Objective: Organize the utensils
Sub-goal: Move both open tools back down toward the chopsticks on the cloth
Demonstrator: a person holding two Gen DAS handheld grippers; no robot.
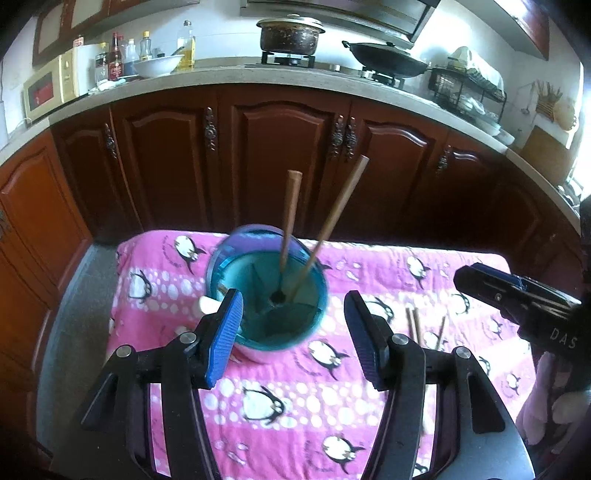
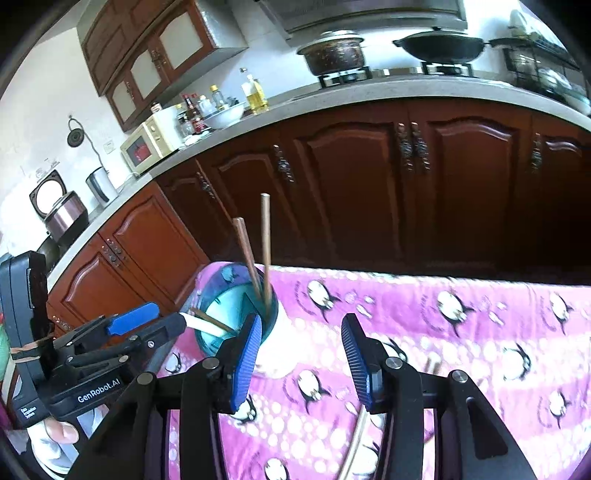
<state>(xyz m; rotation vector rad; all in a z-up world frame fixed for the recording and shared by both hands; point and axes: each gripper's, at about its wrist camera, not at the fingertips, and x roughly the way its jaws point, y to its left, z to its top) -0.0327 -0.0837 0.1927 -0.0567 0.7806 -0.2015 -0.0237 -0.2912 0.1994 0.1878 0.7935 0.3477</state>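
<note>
left wrist view: both tongs (image 1: pixel 293 332) (image 2: pixel 301 363) parted, empty; two chopsticks (image 1: pixel 291 210) upright in blue holder (image 1: pixel 266 291).

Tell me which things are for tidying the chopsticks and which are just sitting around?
For the job: blue cup, chopsticks in it, loose chopsticks on the cloth, left gripper, right gripper.

Just around: pot, wok, microwave, bowl, bottles.
</note>
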